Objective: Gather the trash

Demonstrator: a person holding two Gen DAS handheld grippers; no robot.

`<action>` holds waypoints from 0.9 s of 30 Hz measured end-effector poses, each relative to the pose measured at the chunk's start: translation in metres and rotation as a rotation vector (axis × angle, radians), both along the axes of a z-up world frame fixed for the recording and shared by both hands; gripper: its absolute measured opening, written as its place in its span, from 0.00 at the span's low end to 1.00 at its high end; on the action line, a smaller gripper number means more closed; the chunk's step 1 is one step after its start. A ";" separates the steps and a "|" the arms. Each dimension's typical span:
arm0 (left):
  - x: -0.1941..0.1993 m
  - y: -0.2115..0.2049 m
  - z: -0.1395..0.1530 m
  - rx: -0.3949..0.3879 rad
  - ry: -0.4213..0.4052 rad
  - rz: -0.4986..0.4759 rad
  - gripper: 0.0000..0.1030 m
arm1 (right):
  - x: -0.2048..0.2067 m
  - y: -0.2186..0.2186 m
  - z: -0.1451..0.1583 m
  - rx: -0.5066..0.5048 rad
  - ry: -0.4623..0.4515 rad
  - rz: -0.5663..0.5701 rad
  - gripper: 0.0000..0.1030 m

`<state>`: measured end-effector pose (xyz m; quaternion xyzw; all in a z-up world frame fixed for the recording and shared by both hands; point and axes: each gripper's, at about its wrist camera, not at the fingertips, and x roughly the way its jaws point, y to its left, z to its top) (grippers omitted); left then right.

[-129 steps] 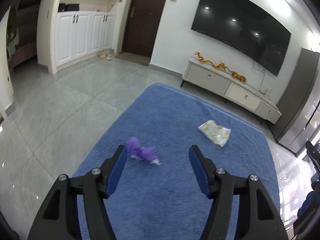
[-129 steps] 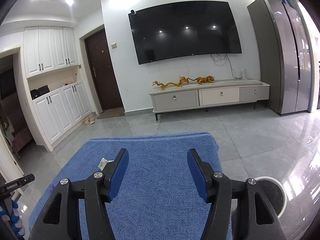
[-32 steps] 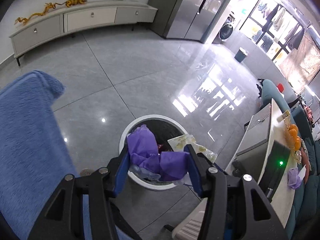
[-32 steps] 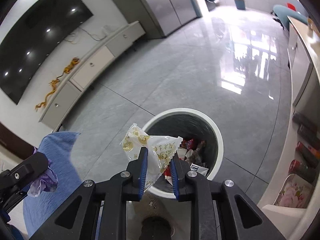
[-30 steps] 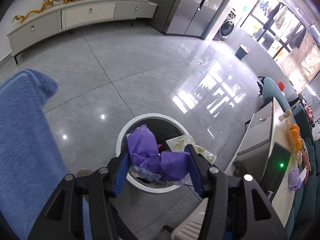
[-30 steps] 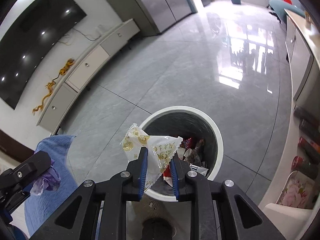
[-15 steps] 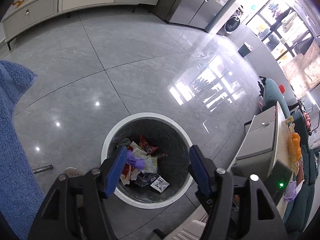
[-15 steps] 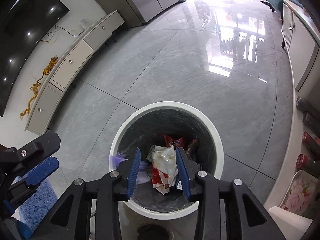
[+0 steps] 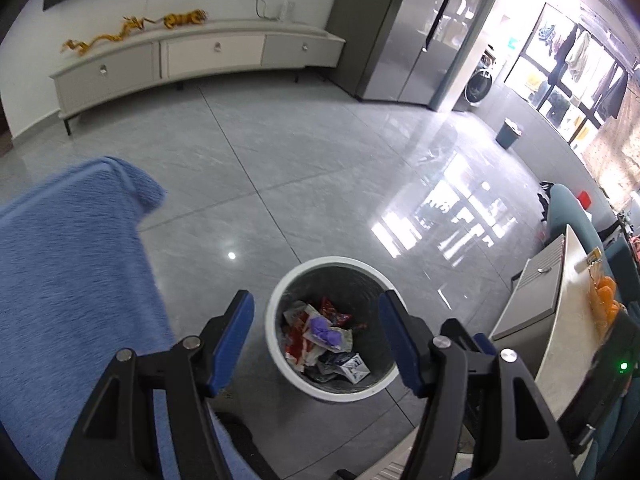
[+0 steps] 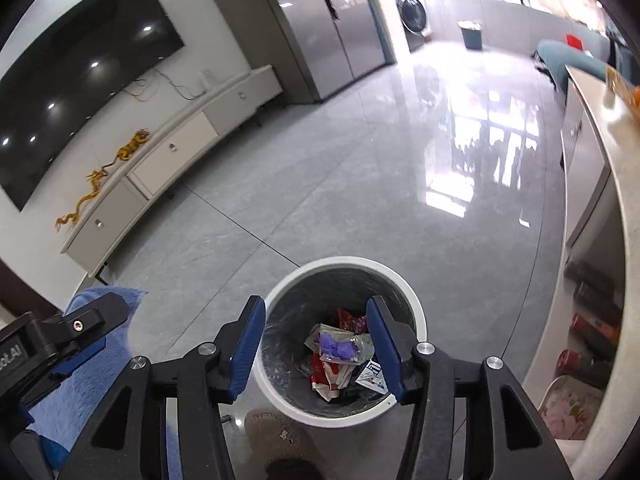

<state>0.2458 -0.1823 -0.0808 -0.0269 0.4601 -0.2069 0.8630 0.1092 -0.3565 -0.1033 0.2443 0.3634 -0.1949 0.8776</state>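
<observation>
Glossy grey floor tiles (image 9: 320,160) spread wide and bare around a round white-rimmed bin (image 9: 276,344). Crumpled purple trash (image 9: 326,330) lies on wrappers (image 10: 340,376) inside. Both the left gripper (image 9: 316,338) and right gripper (image 10: 316,344) hang above, empty; the right's jaws have just been parting. A fuzzy blue rug (image 9: 60,260) lies left.

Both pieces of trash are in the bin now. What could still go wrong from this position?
1. The slipper lies right beside the white bin; a step could knock the bin.
2. The left gripper and right gripper, both open and empty, hang close together over the bin and might collide.
3. The purple wrapper lies loosely on top.
</observation>
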 end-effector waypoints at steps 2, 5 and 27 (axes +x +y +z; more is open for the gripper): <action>-0.014 0.015 0.011 0.014 -0.040 0.016 0.61 | -0.009 0.013 0.013 -0.033 -0.024 0.033 0.49; -0.034 0.036 0.025 0.021 -0.084 0.042 0.61 | -0.024 0.031 0.030 -0.081 -0.061 0.081 0.49; -0.186 0.226 0.090 0.107 -0.380 0.357 0.70 | -0.104 0.151 0.115 -0.332 -0.294 0.370 0.56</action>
